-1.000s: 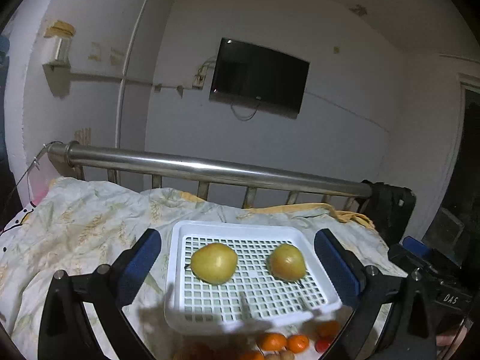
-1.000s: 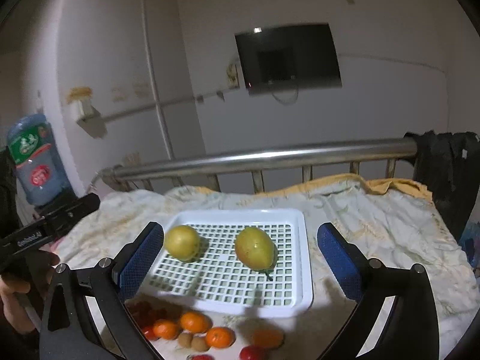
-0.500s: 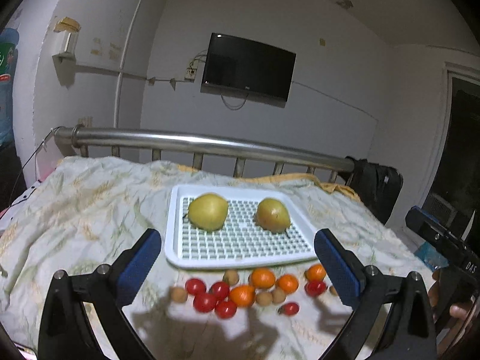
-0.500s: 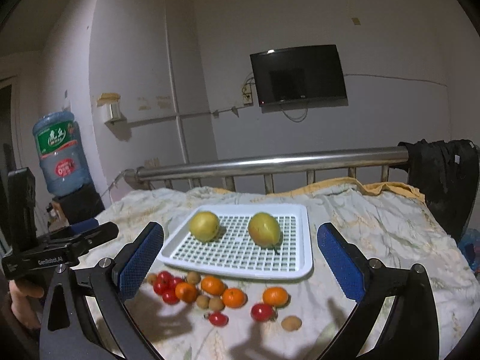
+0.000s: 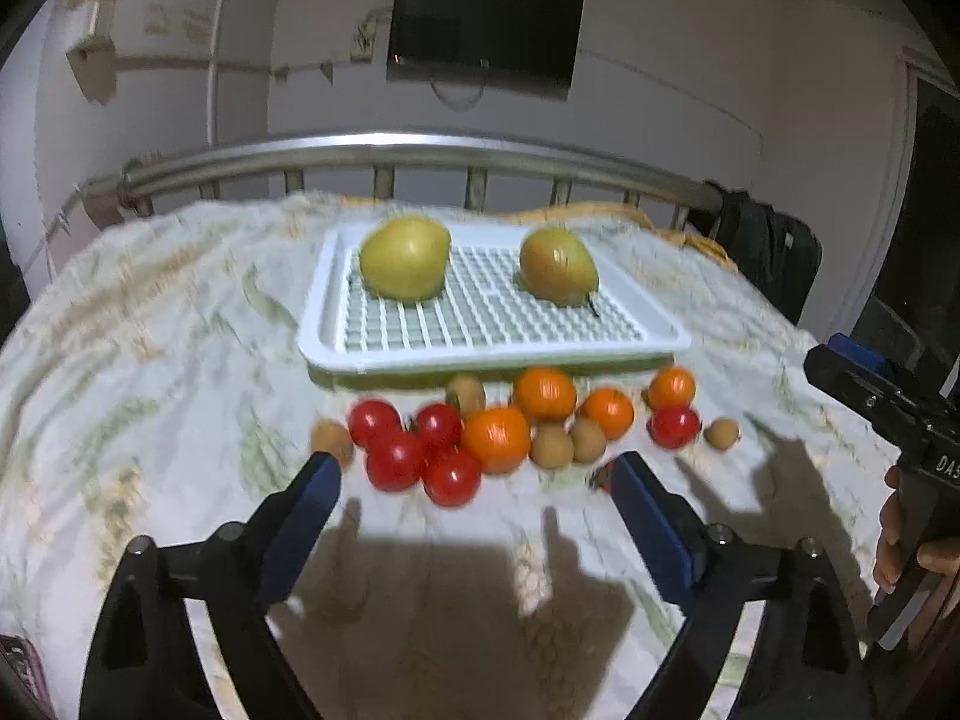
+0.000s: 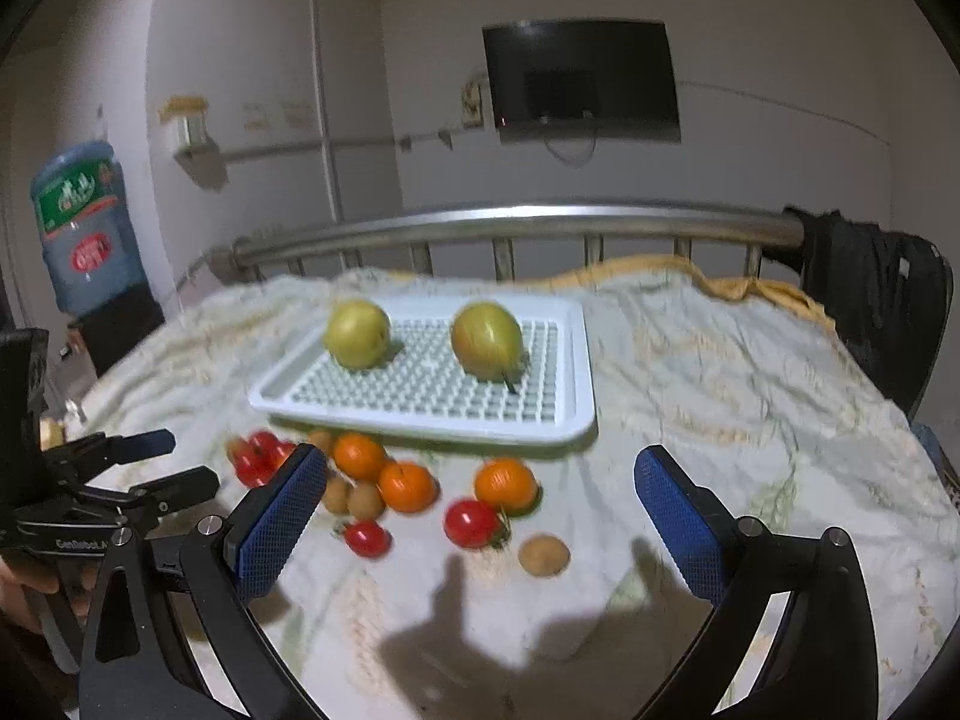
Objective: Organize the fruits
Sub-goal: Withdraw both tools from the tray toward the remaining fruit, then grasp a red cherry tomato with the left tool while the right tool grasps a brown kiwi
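Two pears point(image 5: 405, 267) on tray point(image 5: 336, 354), small fruits point(image 5: 498, 438) before it

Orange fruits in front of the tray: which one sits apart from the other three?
The rightmost orange fruit, beside a red tomato. The other three bunch together at the left with the brown fruits, near the white tray.

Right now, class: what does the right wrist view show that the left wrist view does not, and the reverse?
Only the right wrist view shows the blue water jug by the wall and the left gripper at its left edge. Only the left wrist view shows the right gripper at its right edge. Both show the white tray holding two pears, the loose tomatoes and oranges in front of it, the bed rail and the wall TV.
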Motion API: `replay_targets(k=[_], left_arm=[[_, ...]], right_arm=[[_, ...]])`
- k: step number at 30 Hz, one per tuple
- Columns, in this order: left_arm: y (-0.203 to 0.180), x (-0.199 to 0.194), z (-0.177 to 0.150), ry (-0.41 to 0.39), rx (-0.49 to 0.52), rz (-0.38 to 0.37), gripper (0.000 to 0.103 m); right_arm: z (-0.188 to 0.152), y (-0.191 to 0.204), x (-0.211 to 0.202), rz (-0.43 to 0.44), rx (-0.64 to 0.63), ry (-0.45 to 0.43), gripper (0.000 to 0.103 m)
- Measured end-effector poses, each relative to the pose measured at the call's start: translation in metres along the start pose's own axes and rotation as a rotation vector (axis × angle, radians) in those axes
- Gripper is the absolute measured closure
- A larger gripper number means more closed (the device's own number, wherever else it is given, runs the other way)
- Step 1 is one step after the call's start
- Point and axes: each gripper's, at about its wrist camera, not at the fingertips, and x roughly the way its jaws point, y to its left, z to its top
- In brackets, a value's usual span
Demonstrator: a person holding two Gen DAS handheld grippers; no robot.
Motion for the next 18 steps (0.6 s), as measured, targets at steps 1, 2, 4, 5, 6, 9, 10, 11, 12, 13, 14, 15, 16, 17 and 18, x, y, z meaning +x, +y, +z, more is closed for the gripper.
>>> replay_targets(k=[1,2,4,5,6,9,10,11,12,13,14,15,16,17,18], left_arm=[[0.0,0.004,-0.002,0.012,-0.001,0.001,0.012],[0.0,0.008,-0.005,0.025,0.001,0.004,0.013],[-0.001,0.014,-0.008,0.047,0.0,0.006,0.016],[0.0,0.018,-0.01,0.062,-0.004,0.003,0.017],[0.0,0.021,-0.011,0.075,-0.008,-0.002,0.018],[0.002,0.031,-0.013,0.115,-0.017,-0.003,0.023],[0.003,0.034,-0.013,0.126,-0.022,-0.001,0.024],[0.005,0.036,-0.013,0.134,-0.03,-0.003,0.026],[0.006,0.037,-0.011,0.14,-0.037,-0.005,0.027],[0.006,0.039,-0.01,0.144,-0.041,-0.001,0.031],[0.006,0.04,-0.009,0.148,-0.039,0.002,0.035],[0.006,0.043,-0.007,0.152,-0.034,0.004,0.036],[0.006,0.044,-0.006,0.155,-0.03,0.009,0.038],[0.006,0.046,-0.005,0.158,-0.029,0.011,0.038],[0.006,0.048,-0.005,0.16,-0.03,0.013,0.038]], right_arm=[[-0.003,-0.001,0.004,-0.004,-0.003,0.017,0.001],[-0.006,-0.002,0.008,-0.008,-0.007,0.032,0.001],[-0.011,-0.003,0.015,-0.017,-0.014,0.065,0.004],[-0.014,-0.004,0.019,-0.021,-0.018,0.084,0.005],[-0.017,-0.006,0.025,-0.027,-0.022,0.11,0.007],[-0.024,-0.01,0.039,-0.031,-0.02,0.177,0.017],[-0.027,-0.013,0.044,-0.036,-0.017,0.204,0.021],[-0.029,-0.014,0.047,-0.039,-0.016,0.22,0.024],[-0.031,-0.015,0.051,-0.043,-0.016,0.24,0.024],[-0.033,-0.016,0.054,-0.047,-0.016,0.255,0.027],[-0.034,-0.017,0.058,-0.051,-0.013,0.27,0.031],[-0.035,-0.019,0.061,-0.051,-0.008,0.284,0.033],[-0.037,-0.021,0.064,-0.05,0.0,0.299,0.036],[-0.038,-0.022,0.066,-0.05,0.01,0.31,0.039],[-0.039,-0.024,0.067,-0.05,0.017,0.316,0.04]])
